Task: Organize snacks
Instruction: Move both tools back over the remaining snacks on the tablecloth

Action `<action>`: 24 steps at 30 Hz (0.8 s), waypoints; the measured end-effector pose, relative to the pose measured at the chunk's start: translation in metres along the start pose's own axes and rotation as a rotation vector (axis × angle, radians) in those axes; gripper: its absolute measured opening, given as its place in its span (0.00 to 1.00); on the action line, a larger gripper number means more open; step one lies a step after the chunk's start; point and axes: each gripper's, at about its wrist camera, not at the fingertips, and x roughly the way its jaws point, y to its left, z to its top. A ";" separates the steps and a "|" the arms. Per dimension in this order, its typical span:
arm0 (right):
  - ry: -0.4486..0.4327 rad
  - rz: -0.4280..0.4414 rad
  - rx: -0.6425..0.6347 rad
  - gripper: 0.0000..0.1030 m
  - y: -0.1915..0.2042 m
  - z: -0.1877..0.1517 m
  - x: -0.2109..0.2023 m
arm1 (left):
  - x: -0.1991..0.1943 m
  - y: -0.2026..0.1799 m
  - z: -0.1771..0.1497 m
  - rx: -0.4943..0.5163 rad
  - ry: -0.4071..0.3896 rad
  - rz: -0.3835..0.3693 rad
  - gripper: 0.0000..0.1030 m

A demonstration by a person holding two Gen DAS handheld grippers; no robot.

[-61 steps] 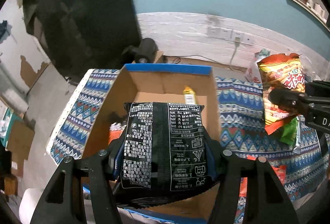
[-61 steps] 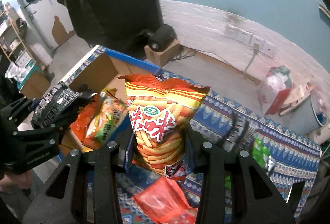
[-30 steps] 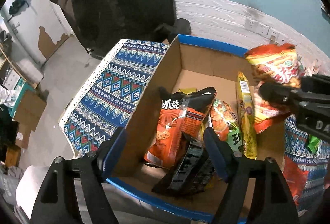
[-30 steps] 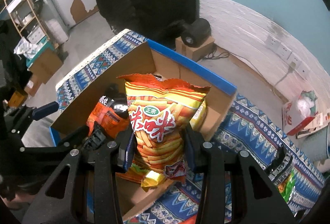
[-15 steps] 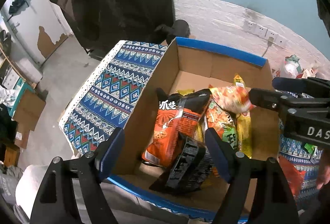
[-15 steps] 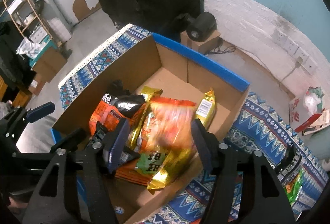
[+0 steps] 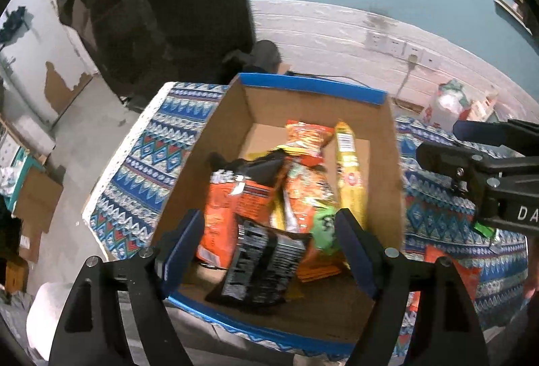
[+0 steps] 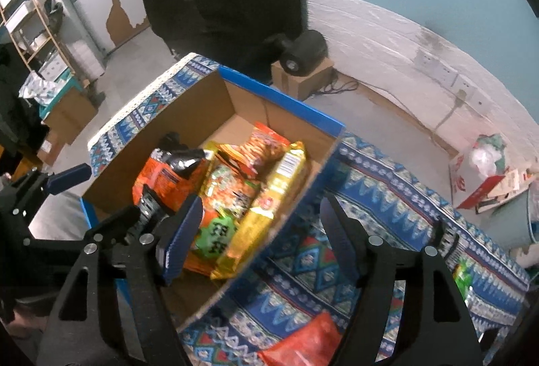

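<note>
A cardboard box with a blue rim [image 7: 311, 88] [image 8: 283, 101] stands on a patterned cloth and holds several snack bags. Among them are a black bag [image 7: 259, 265], an orange-and-black bag [image 7: 232, 197] [image 8: 165, 177], a long yellow bag [image 7: 350, 177] [image 8: 269, 197] and the orange chips bag [image 7: 305, 138] [image 8: 266, 145] at the back. My left gripper [image 7: 266, 251] is open and empty above the box's near edge. My right gripper [image 8: 259, 238] is open and empty over the box's right wall; it also shows in the left wrist view [image 7: 471, 160].
A red snack bag [image 8: 306, 342] [image 7: 448, 275] and a green packet [image 8: 463, 275] lie on the cloth [image 8: 387, 184] right of the box. A black roller on a small carton [image 8: 303, 62] and a bag of litter [image 8: 481, 163] are on the floor beyond.
My left gripper opened and dropped the black bag into the box. My right gripper carried the orange chips bag over the box, released it there, and has drawn back to the right.
</note>
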 end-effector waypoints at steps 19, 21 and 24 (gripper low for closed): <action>0.041 -0.097 0.077 0.72 -0.069 -0.070 -0.044 | -0.021 -0.094 -0.020 0.184 0.006 -0.091 0.79; 0.049 -0.101 0.085 0.73 -0.075 -0.078 -0.047 | -0.022 -0.104 -0.024 0.210 0.008 -0.096 0.79; 0.061 -0.117 0.095 0.73 -0.083 -0.091 -0.050 | -0.024 -0.116 -0.031 0.232 0.013 -0.103 0.79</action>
